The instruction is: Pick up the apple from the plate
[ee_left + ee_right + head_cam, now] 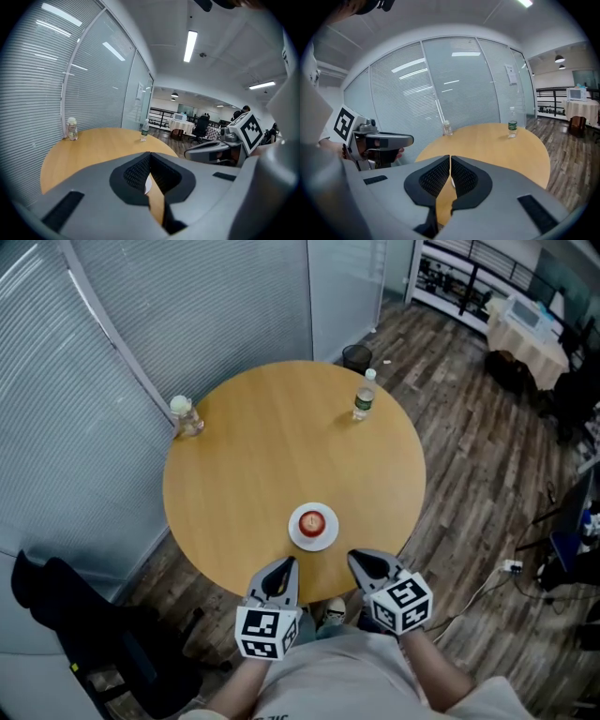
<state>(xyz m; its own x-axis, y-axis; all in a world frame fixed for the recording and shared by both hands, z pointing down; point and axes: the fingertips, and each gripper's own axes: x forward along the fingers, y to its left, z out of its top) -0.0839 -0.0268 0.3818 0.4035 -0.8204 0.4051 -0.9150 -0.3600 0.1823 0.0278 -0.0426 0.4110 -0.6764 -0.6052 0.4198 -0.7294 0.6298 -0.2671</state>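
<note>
Both gripper views hide the apple (313, 520) behind closed, empty jaws. Overhead, the left gripper (284, 565) and right gripper (359, 561) angle downward over the table (272, 446) edge, just short of its plate (313, 546).

A red apple (313, 520) sits on a white plate (314, 540) near the six o'clock edge of a round wooden counter (272, 465). A water bottle (364, 396) stands at one o'clock and a small clear container (185, 415) at ten. The left gripper (281, 570) and right gripper (364, 564) flank the plate at seven and five o'clock.
</note>
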